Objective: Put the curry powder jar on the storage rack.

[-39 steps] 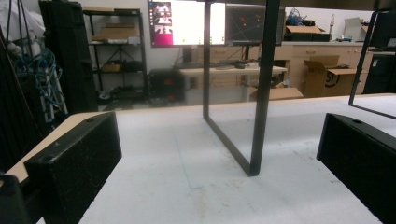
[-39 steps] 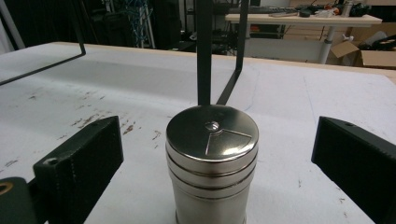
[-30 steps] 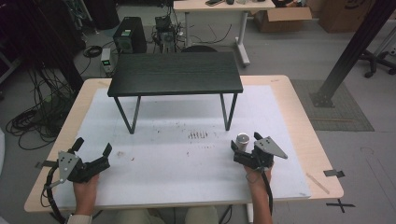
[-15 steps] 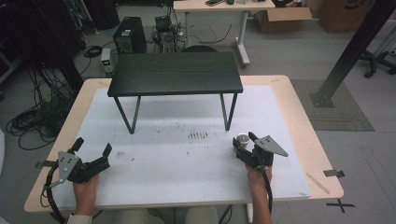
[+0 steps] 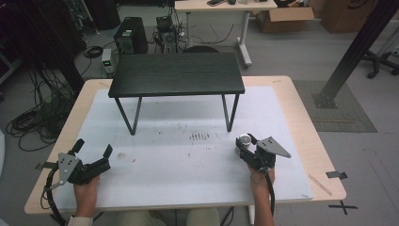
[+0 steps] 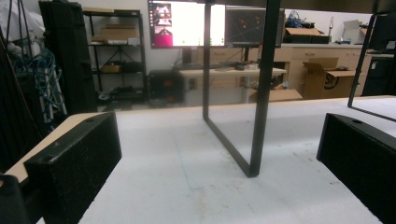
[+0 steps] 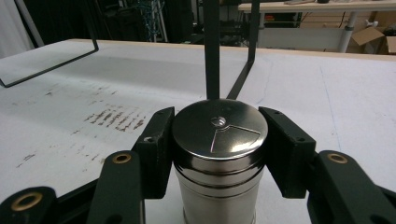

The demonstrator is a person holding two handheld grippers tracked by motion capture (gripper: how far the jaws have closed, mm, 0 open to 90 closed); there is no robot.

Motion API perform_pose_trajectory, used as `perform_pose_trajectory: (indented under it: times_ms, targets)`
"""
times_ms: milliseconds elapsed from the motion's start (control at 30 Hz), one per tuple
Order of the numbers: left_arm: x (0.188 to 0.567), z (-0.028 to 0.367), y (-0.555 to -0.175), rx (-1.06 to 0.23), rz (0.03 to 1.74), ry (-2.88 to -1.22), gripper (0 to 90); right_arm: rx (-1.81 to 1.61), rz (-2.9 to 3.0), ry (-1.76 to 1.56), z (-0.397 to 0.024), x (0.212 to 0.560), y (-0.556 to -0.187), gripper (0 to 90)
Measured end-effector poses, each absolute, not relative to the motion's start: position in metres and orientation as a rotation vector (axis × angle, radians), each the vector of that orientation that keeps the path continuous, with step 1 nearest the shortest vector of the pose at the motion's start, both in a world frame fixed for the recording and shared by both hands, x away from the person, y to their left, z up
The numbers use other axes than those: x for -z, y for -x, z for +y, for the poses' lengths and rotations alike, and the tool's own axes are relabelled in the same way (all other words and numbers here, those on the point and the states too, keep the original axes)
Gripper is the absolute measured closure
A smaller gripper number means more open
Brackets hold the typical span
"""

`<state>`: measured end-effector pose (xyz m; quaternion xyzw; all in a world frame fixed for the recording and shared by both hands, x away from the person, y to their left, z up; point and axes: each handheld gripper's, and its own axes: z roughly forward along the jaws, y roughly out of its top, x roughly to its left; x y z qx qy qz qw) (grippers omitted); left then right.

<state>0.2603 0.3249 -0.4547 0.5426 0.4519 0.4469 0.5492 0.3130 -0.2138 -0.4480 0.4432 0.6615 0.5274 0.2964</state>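
A steel shaker (image 7: 219, 135) with a flat lid stands upright on the white mat, right of centre in the high view (image 5: 244, 139). My right gripper (image 5: 244, 145) has just been closing its jaws, and its black pads (image 7: 159, 140) now press on both sides of the shaker below the lid. My left gripper (image 5: 94, 147) rests near the mat's front left corner. Its jaws stand wide open with nothing between them in the left gripper view (image 6: 219, 154).
A low black table (image 5: 176, 73) on thin metal legs (image 6: 259, 93) stands across the back of the white mat (image 5: 179, 169). Dark smudges (image 5: 200, 136) mark the mat just left of the shaker. The wooden tabletop's edge (image 5: 324, 155) runs close on the right.
The right gripper's jaws have closed in from either side onto the shaker. Neither hand has shifted, and the left gripper is unchanged.
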Motion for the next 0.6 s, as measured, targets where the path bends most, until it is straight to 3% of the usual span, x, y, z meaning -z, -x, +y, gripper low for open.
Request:
perform_pose_trajectory:
  times_ms: [600]
  targets:
    - [0.4546, 0.3249, -0.2603, -1.057, 1.070, -1.283, 0.2, -1.417, 1.738, -1.156, -0.2149, 0.4412, -0.3085, 48.7]
